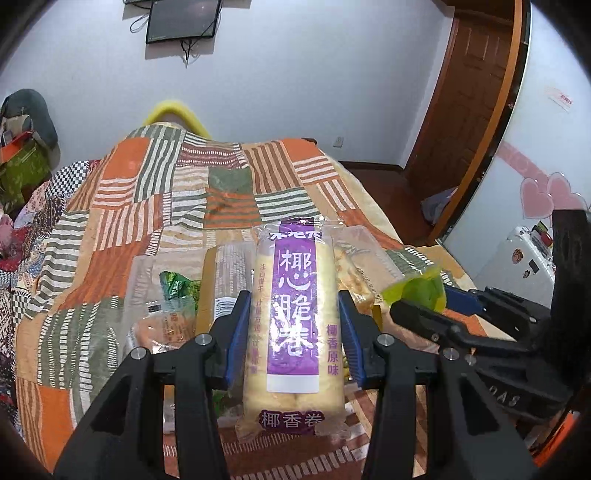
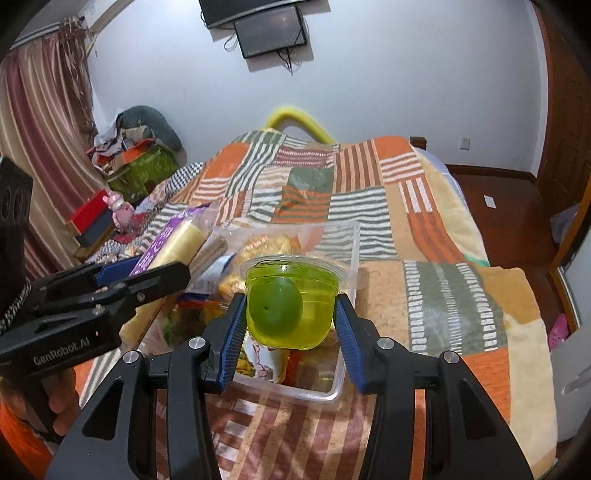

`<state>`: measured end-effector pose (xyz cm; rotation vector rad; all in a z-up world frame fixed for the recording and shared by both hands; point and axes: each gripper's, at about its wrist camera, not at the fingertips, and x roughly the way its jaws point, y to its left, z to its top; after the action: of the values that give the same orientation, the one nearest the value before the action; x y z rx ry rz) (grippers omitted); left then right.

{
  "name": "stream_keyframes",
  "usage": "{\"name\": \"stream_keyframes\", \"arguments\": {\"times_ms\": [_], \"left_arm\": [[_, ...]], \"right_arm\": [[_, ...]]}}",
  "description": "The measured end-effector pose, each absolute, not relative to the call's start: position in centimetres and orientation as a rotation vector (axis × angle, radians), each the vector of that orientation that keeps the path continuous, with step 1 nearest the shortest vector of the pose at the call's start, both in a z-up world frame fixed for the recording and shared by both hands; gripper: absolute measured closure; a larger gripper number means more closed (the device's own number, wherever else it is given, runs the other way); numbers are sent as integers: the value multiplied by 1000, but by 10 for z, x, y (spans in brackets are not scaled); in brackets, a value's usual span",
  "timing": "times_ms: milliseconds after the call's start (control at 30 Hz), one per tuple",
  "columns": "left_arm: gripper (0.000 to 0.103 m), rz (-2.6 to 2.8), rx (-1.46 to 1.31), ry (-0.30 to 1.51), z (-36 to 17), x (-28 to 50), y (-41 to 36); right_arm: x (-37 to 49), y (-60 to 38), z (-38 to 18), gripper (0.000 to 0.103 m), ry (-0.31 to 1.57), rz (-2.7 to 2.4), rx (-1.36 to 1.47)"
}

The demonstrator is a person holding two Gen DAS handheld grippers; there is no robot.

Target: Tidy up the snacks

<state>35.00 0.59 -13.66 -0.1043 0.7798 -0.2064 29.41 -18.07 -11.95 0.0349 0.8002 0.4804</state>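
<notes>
In my left gripper (image 1: 293, 332) the jaws clamp the coconut roll pack (image 1: 295, 317); my right gripper (image 2: 291, 325) grasps the green jelly cup (image 2: 290, 302), both above the clear bin (image 2: 347, 258) on the bed (image 2: 443, 221). I'd lower each gently, cup upright.

A patchwork blanket (image 2: 436, 236) of orange, green and striped squares covers the bed and fills most of both views. A yellow curved bar (image 2: 295, 118) rises at the bed's far end. On the far white wall hangs a dark screen (image 2: 271, 33) with loose cables beneath it. A striped curtain (image 2: 40, 147) hangs at far left. Beside it, clothes are heaped on a green box (image 2: 147, 170), with a red box (image 2: 90, 218) and a pink toy (image 2: 120, 212) nearer. On the right is a wooden door (image 1: 476, 96), dark wooden floor (image 2: 513, 218) and pink heart stickers (image 1: 546, 195) on a white surface.
</notes>
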Motion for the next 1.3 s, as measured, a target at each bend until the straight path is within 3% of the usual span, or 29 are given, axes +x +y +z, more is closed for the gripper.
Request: {"name": "stream_keyframes", "arguments": {"times_ms": [533, 733, 1300], "left_arm": [[53, -174, -84, 757, -132, 347, 3], [51, -170, -82, 705, -107, 318, 7], [50, -151, -73, 397, 16, 161, 24]], "right_arm": [[294, -180, -125, 58, 838, 488, -14], [282, -186, -116, 52, 830, 476, -6], [160, -194, 19, 45, 462, 487, -7]]}}
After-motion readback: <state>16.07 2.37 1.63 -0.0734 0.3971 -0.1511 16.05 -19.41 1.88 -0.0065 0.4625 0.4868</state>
